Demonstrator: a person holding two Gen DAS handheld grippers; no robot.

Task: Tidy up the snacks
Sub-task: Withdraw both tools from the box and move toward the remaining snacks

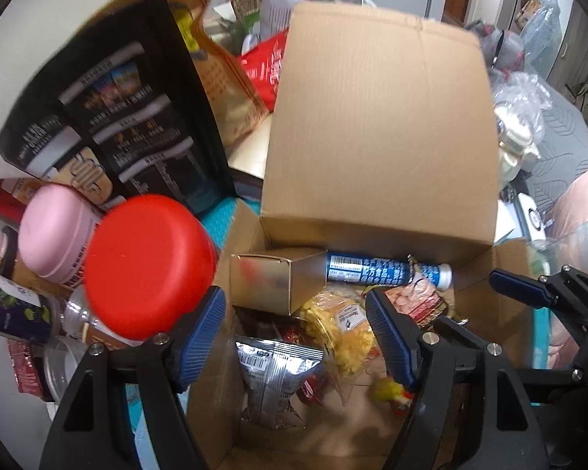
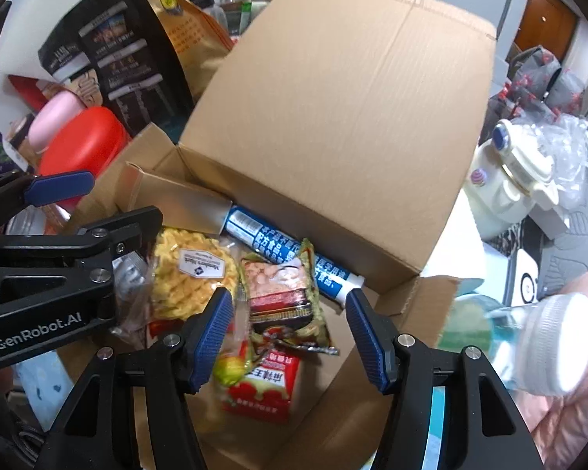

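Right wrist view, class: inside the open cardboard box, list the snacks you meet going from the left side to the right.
Yellow noodle snack bag → pink-and-green snack packet → blue-and-white tube, its white cap end furthest right. The red packet lies nearer, below the pink-and-green one, so it is left out.

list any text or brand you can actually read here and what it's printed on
"GenRobot.AI": on the body of the left gripper, seen from the right wrist.
"Member's Mark": apparently, small and upside down, on the white label of the yellow snack bag.
Chinese print on the blue tube, red packet and black bag: too blurred to read.
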